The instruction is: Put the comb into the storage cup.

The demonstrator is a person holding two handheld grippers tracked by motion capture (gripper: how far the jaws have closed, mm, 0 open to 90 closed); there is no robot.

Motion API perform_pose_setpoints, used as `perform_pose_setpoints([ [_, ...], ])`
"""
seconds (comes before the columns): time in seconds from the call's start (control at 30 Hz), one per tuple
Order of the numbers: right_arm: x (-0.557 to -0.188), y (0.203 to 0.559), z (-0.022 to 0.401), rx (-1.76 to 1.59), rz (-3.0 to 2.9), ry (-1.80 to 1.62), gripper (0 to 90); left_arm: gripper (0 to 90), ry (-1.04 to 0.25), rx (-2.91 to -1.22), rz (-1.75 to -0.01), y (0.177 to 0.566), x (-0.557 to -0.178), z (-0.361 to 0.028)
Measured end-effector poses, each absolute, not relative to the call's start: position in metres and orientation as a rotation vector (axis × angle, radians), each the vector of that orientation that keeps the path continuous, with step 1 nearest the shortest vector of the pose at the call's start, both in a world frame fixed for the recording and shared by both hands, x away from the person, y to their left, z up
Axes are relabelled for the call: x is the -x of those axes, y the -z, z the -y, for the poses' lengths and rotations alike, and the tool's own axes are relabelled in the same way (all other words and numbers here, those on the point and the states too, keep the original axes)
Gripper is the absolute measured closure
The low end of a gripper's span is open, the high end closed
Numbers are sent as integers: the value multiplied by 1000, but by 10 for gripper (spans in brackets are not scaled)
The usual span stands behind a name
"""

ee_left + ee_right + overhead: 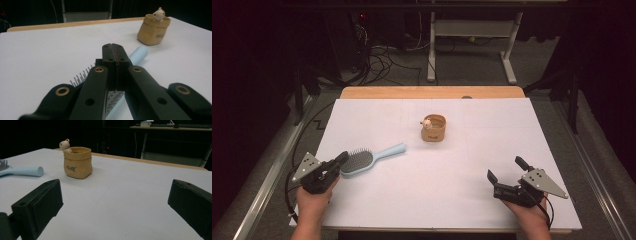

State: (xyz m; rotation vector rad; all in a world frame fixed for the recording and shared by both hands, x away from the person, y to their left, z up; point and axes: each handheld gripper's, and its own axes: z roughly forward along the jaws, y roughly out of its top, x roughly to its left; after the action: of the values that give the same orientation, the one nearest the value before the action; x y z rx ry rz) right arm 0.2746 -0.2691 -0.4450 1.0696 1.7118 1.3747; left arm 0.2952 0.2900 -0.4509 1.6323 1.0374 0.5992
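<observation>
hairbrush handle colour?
Light blue. The hairbrush handle shows best in the high view, pointing toward the tan pot.

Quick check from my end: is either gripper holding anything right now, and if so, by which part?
The right gripper is open and empty. The left gripper has its jaws shut over the head of the hairbrush; whether it actually grips the brush cannot be told.

White-topped table (462,170), pale blue hairbrush (367,159) near left, tan pouch-shaped pot (434,128) mid-table, perhaps ceramic
</observation>
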Motion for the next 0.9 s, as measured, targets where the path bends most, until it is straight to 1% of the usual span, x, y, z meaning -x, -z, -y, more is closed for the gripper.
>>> perform_pose_setpoints([
  [0.23, -275, 446, 269, -1070, -1715, -1376, 1, 900, -612, -1659, -1149, 455, -305, -294],
  [0.3, -275, 446, 268, -1076, -1715, -1377, 1, 900, -603, -1671, -1230, 459, -316, -298],
  [0.33, -275, 446, 268, -1076, -1715, -1377, 1, 900, -603, -1671, -1230, 459, -316, -298],
  [0.37, -275, 447, 268, -1075, -1719, -1380, 1, 900, -605, -1690, -1287, 460, -324, -299],
  [0.4, -276, 447, 268, -1074, -1721, -1380, 1, 900, -603, -1705, -1305, 460, -328, -299],
  [0.5, -276, 447, 267, -1072, -1725, -1379, 1, 900, -598, -1741, -1330, 459, -334, -298],
  [0.57, -276, 447, 266, -1068, -1731, -1378, 1, 900, -619, -1804, -1321, 448, -345, -289],
  [0.6, -276, 447, 266, -1067, -1731, -1379, 1, 900, -619, -1804, -1321, 448, -345, -289],
  [0.63, -275, 447, 265, -1067, -1730, -1379, 1, 900, -604, -1826, -1327, 443, -353, -285],
  [0.73, -275, 447, 265, -1071, -1729, -1378, 1, 900, -592, -1830, -1355, 443, -362, -284],
  [0.77, -275, 447, 265, -1072, -1728, -1378, 1, 900, -560, -1863, -1390, 447, -369, -287],
  [0.9, -275, 447, 266, -1069, -1726, -1379, 1, 900, -527, -1893, -1430, 453, -373, -291],
])
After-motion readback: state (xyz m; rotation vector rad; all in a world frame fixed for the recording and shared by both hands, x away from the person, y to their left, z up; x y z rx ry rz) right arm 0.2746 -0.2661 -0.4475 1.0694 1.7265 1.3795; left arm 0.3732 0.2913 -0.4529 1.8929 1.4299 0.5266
